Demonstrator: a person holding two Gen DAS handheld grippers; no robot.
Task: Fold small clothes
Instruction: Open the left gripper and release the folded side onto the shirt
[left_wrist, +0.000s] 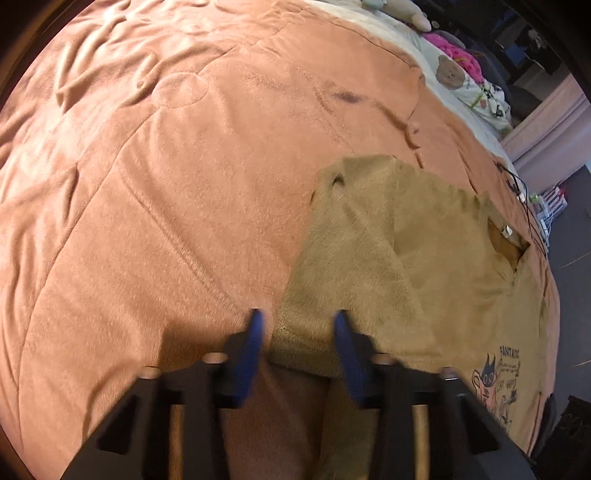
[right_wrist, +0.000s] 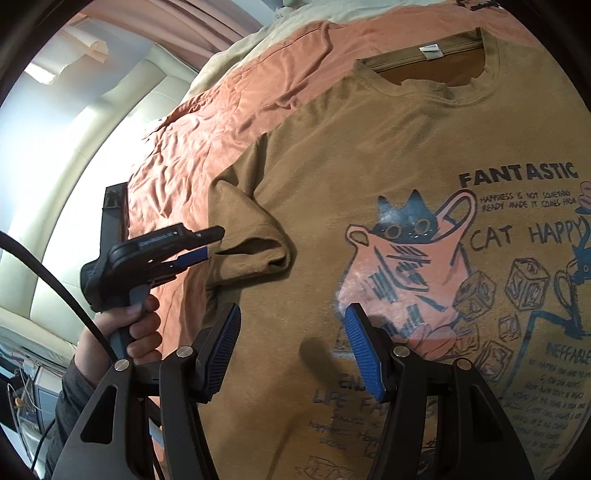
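Left gripper (left_wrist: 299, 321) with jaws apart, straddling the hem of the folded-over sleeve (left_wrist: 354, 280) of the tan T-shirt (left_wrist: 461, 266), not closed on it; blurred, so exact contact hard to judge. Seen from the right wrist, same left gripper (right_wrist: 212, 243) at the sleeve (right_wrist: 255, 240) edge, tips near or touching the cloth, held in a hand (right_wrist: 136, 325). Right gripper (right_wrist: 291, 347) also spread wide, hovering over the shirt's lower chest beside the cat print (right_wrist: 402, 251), holding nothing. Shirt flat, face up, on the orange blanket (left_wrist: 147, 221), collar (right_wrist: 424, 81) far ahead of the right gripper. Probably best here: close low on both layers of the sleeve hem, lift only slightly, carry inward toward the print, lay down flat without dragging the shoulder; right gripper useful for pinning the body. Right view alone: printed front, neck label (right_wrist: 430, 51), the hand, the left tool's side profile. Left view alone: wide stretch of blanket beyond the sleeve and plush toys (left_wrist: 450, 74) far ahead to the right.
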